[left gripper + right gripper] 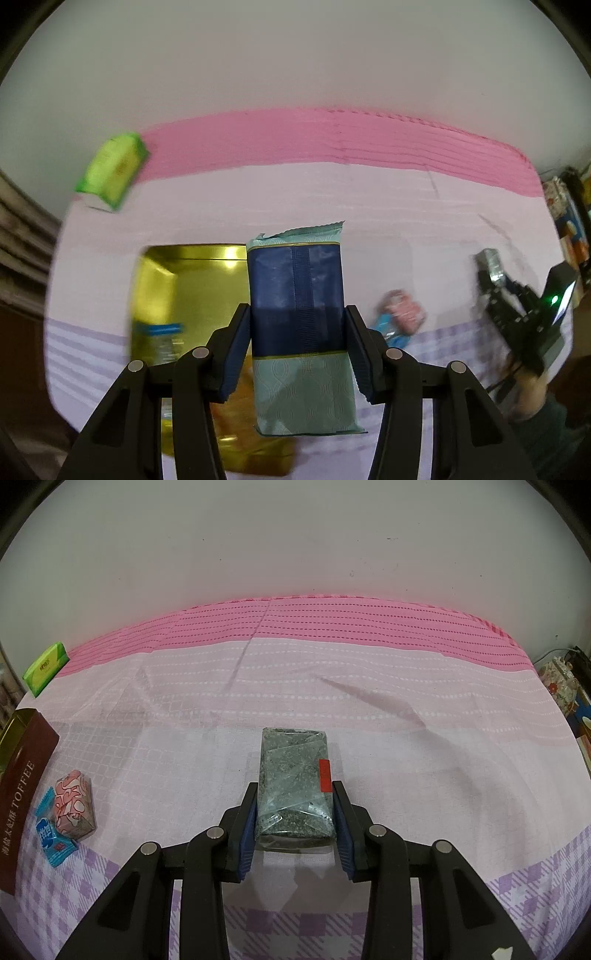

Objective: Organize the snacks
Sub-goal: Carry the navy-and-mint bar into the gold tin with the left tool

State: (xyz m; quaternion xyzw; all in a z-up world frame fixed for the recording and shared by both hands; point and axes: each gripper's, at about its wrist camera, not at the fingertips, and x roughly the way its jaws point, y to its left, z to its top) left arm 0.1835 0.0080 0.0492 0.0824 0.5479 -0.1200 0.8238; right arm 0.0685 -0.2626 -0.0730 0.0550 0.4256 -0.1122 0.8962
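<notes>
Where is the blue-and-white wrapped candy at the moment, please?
In the right wrist view, the blue-and-white candy lies on the checked cloth at lower left, between the brown toffee box and the pink patterned packet.

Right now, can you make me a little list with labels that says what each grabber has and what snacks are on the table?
left gripper: shut on a navy and teal foil snack packet
right gripper: shut on a clear-wrapped grey speckled block with a red sticker
container: open gold metal tin, brown TOFFEE side
beside the tin: pink patterned wrapped box, touching a small blue candy wrapper
far left corner: green box
surface: pink and purple checked tablecloth
</notes>
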